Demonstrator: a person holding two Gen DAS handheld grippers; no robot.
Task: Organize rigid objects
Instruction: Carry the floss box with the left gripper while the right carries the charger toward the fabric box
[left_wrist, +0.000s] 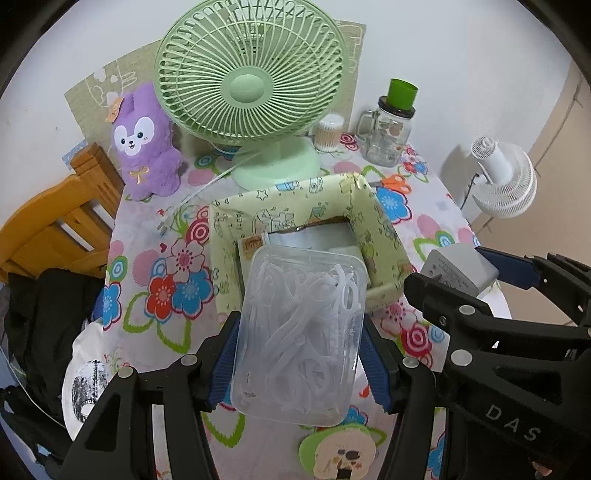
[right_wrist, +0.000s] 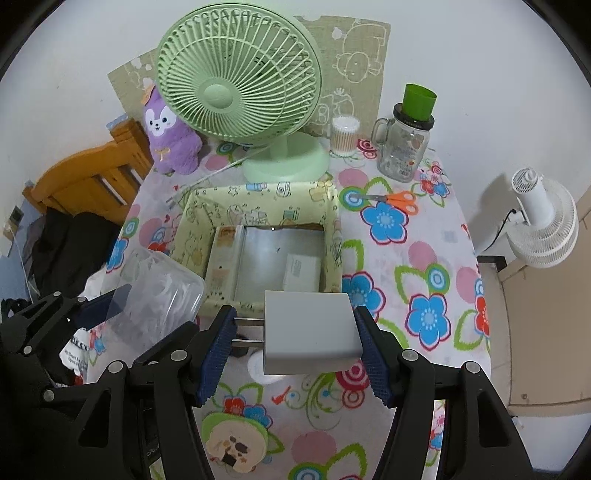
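Observation:
My left gripper (left_wrist: 297, 354) is shut on a clear plastic box of white floss picks (left_wrist: 301, 332) and holds it above the near edge of the yellow patterned storage box (left_wrist: 236, 218). My right gripper (right_wrist: 301, 332) is shut on a white plug adapter (right_wrist: 310, 332), its metal prongs pointing left, just in front of the storage box (right_wrist: 258, 199). The storage box holds a small white item (right_wrist: 301, 273). The right gripper with the adapter (left_wrist: 458, 269) shows at the right of the left wrist view. The floss box (right_wrist: 159, 291) shows at the left of the right wrist view.
On the flowered tablecloth (right_wrist: 424, 266) stand a green desk fan (right_wrist: 236, 99), a purple plush toy (right_wrist: 170, 140), a cotton swab jar (right_wrist: 345, 134), a glass mug jar with a green cup (right_wrist: 406, 144) and orange scissors (right_wrist: 397, 199). A wooden chair (right_wrist: 88, 181) is left, a white fan (right_wrist: 543, 221) right.

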